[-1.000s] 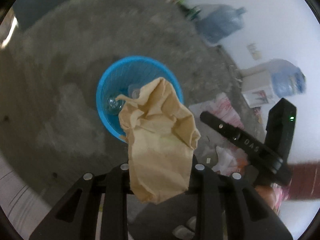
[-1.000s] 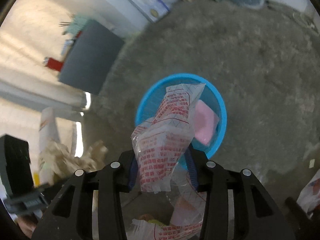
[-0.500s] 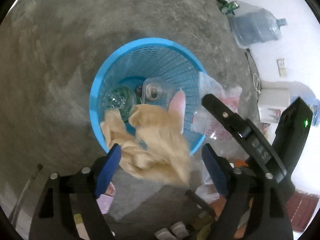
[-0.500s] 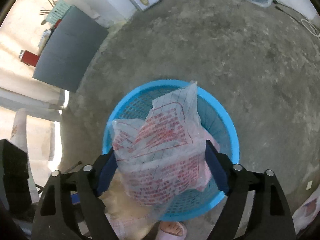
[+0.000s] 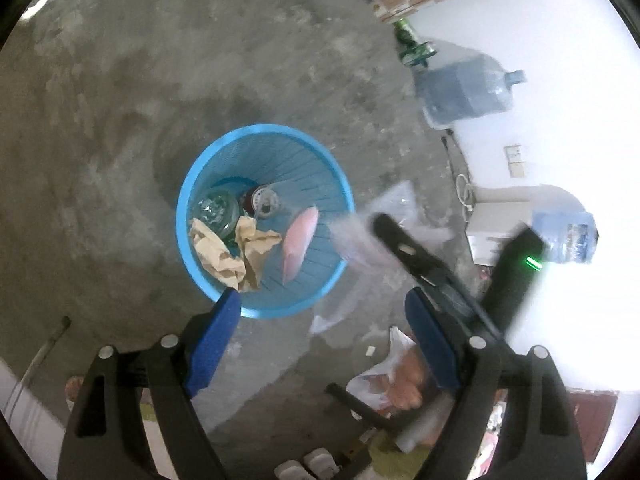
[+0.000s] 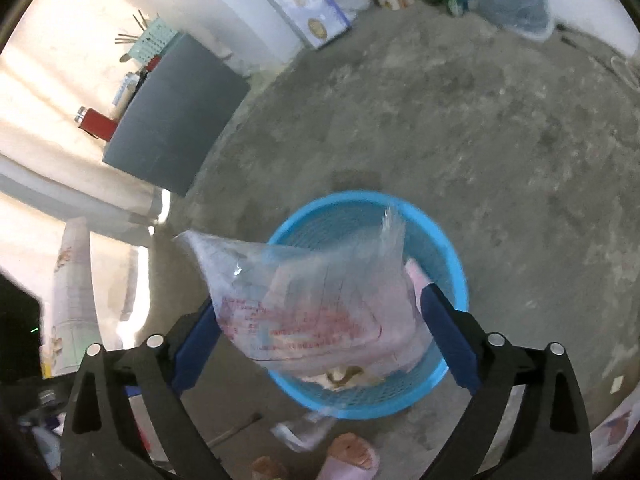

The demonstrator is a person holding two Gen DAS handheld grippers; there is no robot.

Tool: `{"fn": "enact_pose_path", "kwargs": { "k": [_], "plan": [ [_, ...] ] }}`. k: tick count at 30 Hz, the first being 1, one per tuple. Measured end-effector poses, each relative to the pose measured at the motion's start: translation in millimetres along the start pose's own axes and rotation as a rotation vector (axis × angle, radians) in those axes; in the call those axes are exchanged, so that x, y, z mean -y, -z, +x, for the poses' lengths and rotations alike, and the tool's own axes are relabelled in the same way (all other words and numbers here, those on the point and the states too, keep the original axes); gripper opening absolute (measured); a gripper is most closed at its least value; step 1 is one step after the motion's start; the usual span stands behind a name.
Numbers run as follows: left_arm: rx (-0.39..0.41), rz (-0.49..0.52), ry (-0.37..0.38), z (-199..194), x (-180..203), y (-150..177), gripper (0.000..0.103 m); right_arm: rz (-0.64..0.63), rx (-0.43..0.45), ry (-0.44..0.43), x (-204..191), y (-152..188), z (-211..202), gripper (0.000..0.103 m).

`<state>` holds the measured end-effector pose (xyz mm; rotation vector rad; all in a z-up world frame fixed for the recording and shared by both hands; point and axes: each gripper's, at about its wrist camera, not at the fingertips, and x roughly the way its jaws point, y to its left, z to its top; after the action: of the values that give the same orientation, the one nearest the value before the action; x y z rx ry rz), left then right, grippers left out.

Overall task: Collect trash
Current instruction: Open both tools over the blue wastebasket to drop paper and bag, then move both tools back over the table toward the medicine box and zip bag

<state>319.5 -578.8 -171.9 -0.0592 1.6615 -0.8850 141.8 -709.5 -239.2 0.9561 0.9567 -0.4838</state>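
Note:
A blue mesh basket (image 5: 264,128) stands on the concrete floor. Inside it lie a crumpled brown paper bag (image 5: 224,256), a pink piece (image 5: 298,244) and glass jars (image 5: 216,208). My left gripper (image 5: 322,300) hangs open above the basket's near rim with nothing between its fingers. In the right wrist view a clear plastic bag with red print (image 6: 312,312) is loose and blurred over the basket (image 6: 360,196), between the opening jaws of my right gripper (image 6: 320,308). The left wrist view shows that bag (image 5: 356,240) as a blur beside the right gripper's finger (image 5: 404,248).
Two water jugs (image 5: 464,88) (image 5: 564,236) and a white box (image 5: 496,224) stand along the wall. A plastic bag of trash (image 5: 396,380) lies on the floor near the basket. A foot in a pink slipper (image 6: 352,456) and a grey cabinet (image 6: 172,120) are close.
My left gripper opened and the brown paper bag fell into the basket. The right jaws spread from their grip on the printed bag, which now drops over the basket.

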Motion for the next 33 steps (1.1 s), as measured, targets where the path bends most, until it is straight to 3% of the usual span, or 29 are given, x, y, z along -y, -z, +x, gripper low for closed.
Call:
{"fn": "enact_pose_path", "kwargs": {
  "k": [5, 8, 9, 11, 15, 18, 22, 28, 30, 33],
  "plan": [
    [0.021, 0.033, 0.010, -42.6, 5.5, 19.9, 0.082, 0.047, -0.064, 0.013, 2.5, 2.1, 17.4, 0.092],
    [0.044, 0.075, 0.041, -70.6, 8.4, 34.9, 0.082, 0.103, -0.070, -0.148, 6.6, 2.1, 17.5, 0.095],
    [0.052, 0.100, 0.049, -80.5, 9.8, 41.1, 0.082, 0.128, -0.069, -0.160, 8.4, 1.5, 19.2, 0.095],
    [0.069, 0.134, 0.055, -96.1, 10.5, 51.3, 0.082, 0.114, -0.104, -0.080, 4.4, 0.9, 30.2, 0.095],
    [0.105, 0.178, 0.067, -130.6, 0.4, 75.3, 0.082, -0.034, -0.141, 0.117, -19.4, 2.3, 56.2, 0.095],
    [0.130, 0.185, 0.091, -155.7, -15.2, 94.3, 0.082, -0.049, -0.110, 0.069, -34.4, 2.1, 61.1, 0.095],
    [0.226, 0.224, 0.050, -193.1, -38.0, 124.4, 0.082, -0.083, -0.042, 0.114, -45.3, 2.2, 56.3, 0.095],
    [0.376, 0.257, 0.038, -240.1, -63.7, 163.6, 0.082, 0.065, 0.114, -0.049, -26.4, 0.4, 0.0, 0.095],
    [0.431, 0.259, 0.034, -256.4, -75.3, 179.4, 0.082, 0.117, 0.164, -0.134, -17.6, 12.3, -32.2, 0.095],
    [0.525, 0.251, 0.031, -281.9, -97.9, 209.0, 0.082, 0.121, 0.186, -0.190, -20.7, 39.2, -70.2, 0.095]
  ]
}}
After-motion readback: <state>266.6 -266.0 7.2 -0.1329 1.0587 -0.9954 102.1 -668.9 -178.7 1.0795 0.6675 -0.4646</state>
